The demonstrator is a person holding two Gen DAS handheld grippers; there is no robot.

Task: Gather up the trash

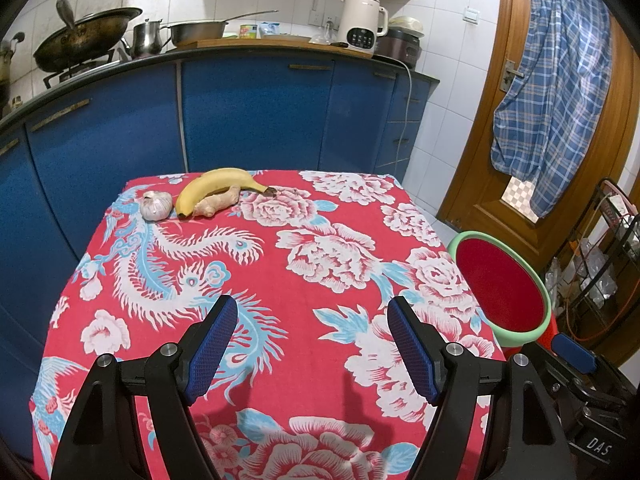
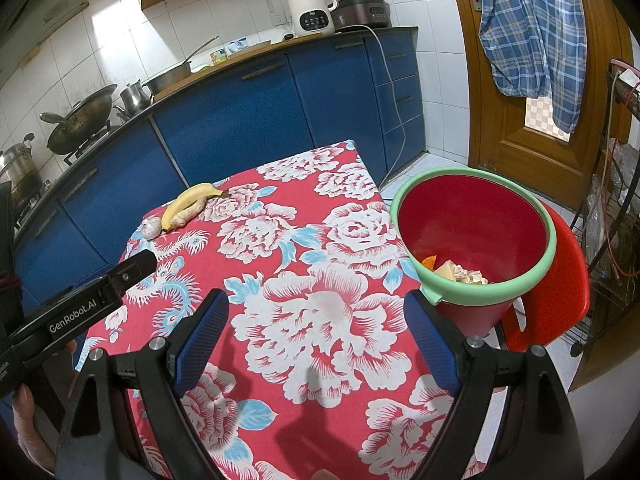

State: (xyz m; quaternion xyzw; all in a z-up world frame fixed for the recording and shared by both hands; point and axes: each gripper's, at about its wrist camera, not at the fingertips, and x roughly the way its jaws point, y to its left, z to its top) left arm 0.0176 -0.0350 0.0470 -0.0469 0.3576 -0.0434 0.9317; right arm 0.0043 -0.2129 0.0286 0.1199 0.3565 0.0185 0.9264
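Observation:
A red bucket with a green rim (image 2: 476, 240) stands on a red chair (image 2: 560, 280) to the right of the table; scraps (image 2: 460, 272) lie at its bottom. It also shows in the left wrist view (image 1: 504, 284). A banana (image 1: 216, 188), a ginger piece (image 1: 216, 205) and a garlic bulb (image 1: 156, 205) lie at the table's far left; they also show in the right wrist view (image 2: 188, 202). My left gripper (image 1: 312, 348) is open and empty over the near table. My right gripper (image 2: 320, 344) is open and empty over the table, left of the bucket.
The table wears a red flowered cloth (image 1: 280, 280). Blue cabinets (image 1: 240, 112) with a wok (image 1: 84, 40), pots and a white kettle (image 1: 360, 24) stand behind it. A wooden door with a hung plaid shirt (image 1: 552, 92) and a wire rack (image 2: 616, 200) are at the right.

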